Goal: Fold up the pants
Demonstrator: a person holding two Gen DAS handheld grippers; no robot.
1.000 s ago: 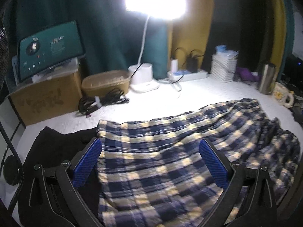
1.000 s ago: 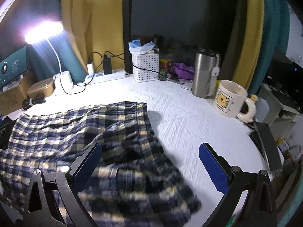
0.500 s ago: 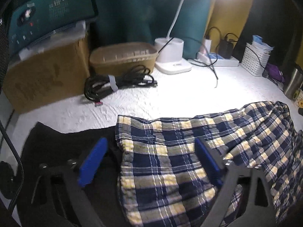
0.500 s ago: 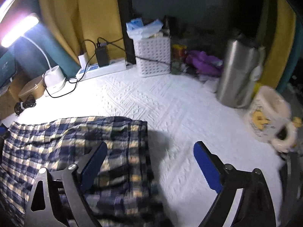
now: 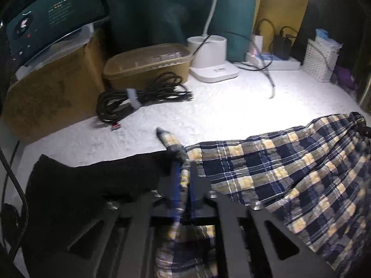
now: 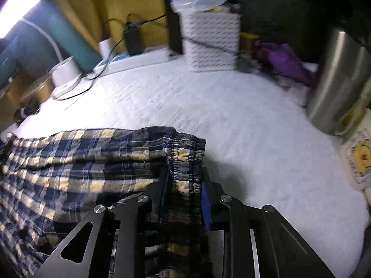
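Note:
Navy, yellow and white plaid pants lie across the white textured table cover. My left gripper is shut on the pants' leg-end corner, which pokes up between the blue pads. In the right wrist view the pants spread to the left. My right gripper is shut on the elastic waistband corner, bunched between the pads.
A black cloth lies left of the pants. A coiled black cable, tan tub, lamp base, power strip and white basket stand at the back. A steel tumbler and a mug stand right.
Both grippers moved forward and down onto the pants and closed: the left on the leg-end corner, the right on the waistband corner. Both were open before.

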